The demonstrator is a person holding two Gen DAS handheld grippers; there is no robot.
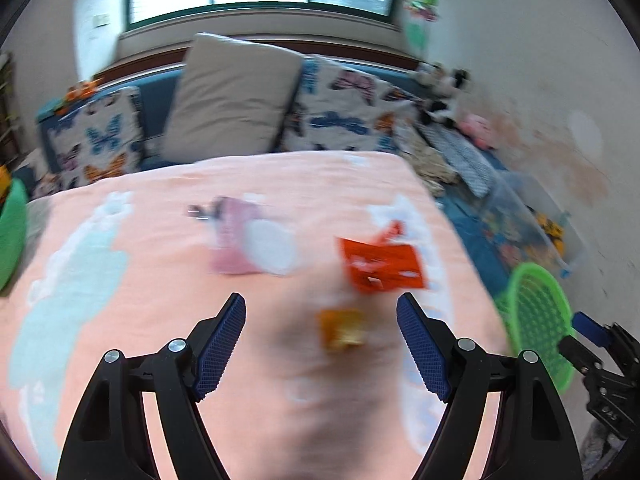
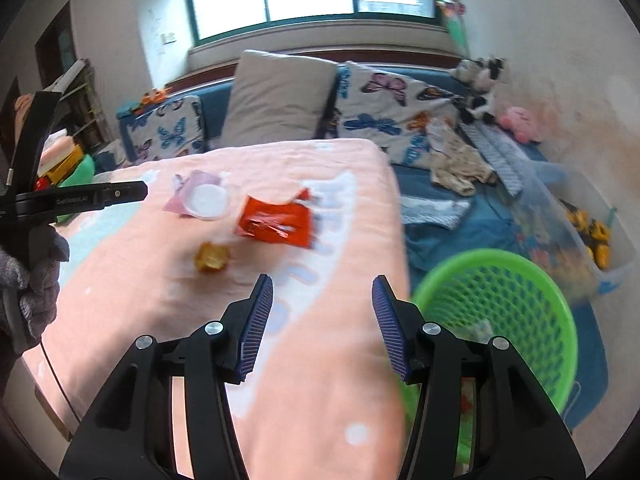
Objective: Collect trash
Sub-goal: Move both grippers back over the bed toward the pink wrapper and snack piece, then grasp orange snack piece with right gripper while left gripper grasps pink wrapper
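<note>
Trash — red wrapper (image 2: 276, 222), gold wrapper (image 2: 211, 257) — lies on the blanket (image 2: 312, 360); both tongs wide, empty.

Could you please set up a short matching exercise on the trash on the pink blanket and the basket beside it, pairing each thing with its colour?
Things:
1. torn snack wrapper
2. small crumpled wrapper
3. mesh basket
4. round lid on the pale pink packet

Colours:
A. white
B. bright green
C. red-orange
D. golden yellow

Pairs: 1-C, 2-D, 3-B, 4-A
</note>
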